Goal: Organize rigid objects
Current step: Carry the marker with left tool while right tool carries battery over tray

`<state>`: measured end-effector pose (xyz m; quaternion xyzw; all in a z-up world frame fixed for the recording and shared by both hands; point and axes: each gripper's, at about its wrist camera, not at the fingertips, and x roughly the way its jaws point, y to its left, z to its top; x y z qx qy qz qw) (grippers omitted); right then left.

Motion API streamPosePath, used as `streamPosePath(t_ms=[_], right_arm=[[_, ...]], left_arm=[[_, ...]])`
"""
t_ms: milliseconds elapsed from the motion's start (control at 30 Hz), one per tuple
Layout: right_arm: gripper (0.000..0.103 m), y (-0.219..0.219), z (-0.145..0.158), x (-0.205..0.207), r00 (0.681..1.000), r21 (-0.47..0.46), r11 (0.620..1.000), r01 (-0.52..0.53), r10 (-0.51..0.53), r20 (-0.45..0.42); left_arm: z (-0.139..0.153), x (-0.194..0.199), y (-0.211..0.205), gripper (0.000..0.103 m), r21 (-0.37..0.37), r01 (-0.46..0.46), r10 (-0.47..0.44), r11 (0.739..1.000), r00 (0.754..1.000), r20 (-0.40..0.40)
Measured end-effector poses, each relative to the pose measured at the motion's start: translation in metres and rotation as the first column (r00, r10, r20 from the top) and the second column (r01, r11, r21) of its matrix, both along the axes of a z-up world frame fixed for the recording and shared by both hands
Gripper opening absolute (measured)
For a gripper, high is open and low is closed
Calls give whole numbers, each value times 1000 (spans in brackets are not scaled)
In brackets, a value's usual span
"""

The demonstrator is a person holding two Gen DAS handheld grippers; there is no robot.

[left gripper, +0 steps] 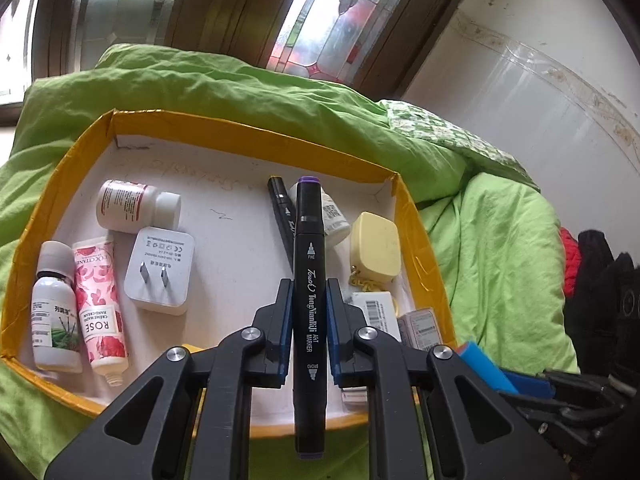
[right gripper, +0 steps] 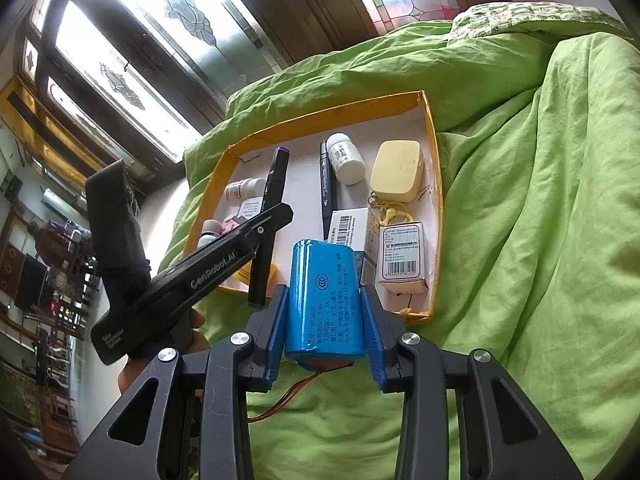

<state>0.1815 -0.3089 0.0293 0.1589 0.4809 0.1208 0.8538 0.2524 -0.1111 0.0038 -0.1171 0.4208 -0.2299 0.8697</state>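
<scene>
Here, a shallow yellow-rimmed tray (left gripper: pixel 424 240) with a white floor sits on a rumpled green quilt (left gripper: pixel 500 240).

The left gripper (left gripper: pixel 307 320) is clamped on a black marker (left gripper: pixel 307 280), held along the fingers over the tray's near edge, purple cap pointing toward the far wall. The right gripper (right gripper: pixel 325 320) is clamped on a blue battery (right gripper: pixel 326 296), held just short of the tray's near right corner; thin wires trail from its base.

The marker is light, stiff and smooth, so it could slip lengthwise; the grip at mid-barrel looks sound. The battery is likely denser, rigid, with slick shrink-wrap. Its flat sides suit the pads, and the wires should be kept free of snags.

Inside the tray, along the left edge, lie a small bottle (left gripper: pixel 56 312), a rose hand-cream tube (left gripper: pixel 102 304), a white charger (left gripper: pixel 160 272) and a pill bottle (left gripper: pixel 136 206). Toward the right edge lie a second marker (left gripper: pixel 282 220), a white bottle (right gripper: pixel 346 158), a yellow case (left gripper: pixel 376 252) with a clip, and two barcoded boxes (right gripper: pixel 402 258).

The boxes are partly hidden behind the grippers, so how they touch is hard to tell. The tray's near edge is covered by the left gripper. A hand holding it shows only at one frame's edge, and dark clothing at the quilt's right side is too cut off to identify.
</scene>
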Motion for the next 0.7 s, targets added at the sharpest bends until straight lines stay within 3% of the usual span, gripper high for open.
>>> streamPosePath(t_ms=[200, 467, 700], right_arm=[[32, 4, -3, 1, 1000, -10, 1000, -4, 4, -9], [32, 4, 6, 12, 1000, -17, 1000, 10, -10, -4], [32, 6, 25, 49, 1000, 4, 1000, 11, -11, 22]], left_arm=[[5, 15, 6, 12, -22, -33, 34, 999, 999, 15], [-16, 17, 3, 12, 37, -33, 33, 999, 999, -19], [-18, 15, 5, 12, 46, -32, 33, 998, 999, -19]])
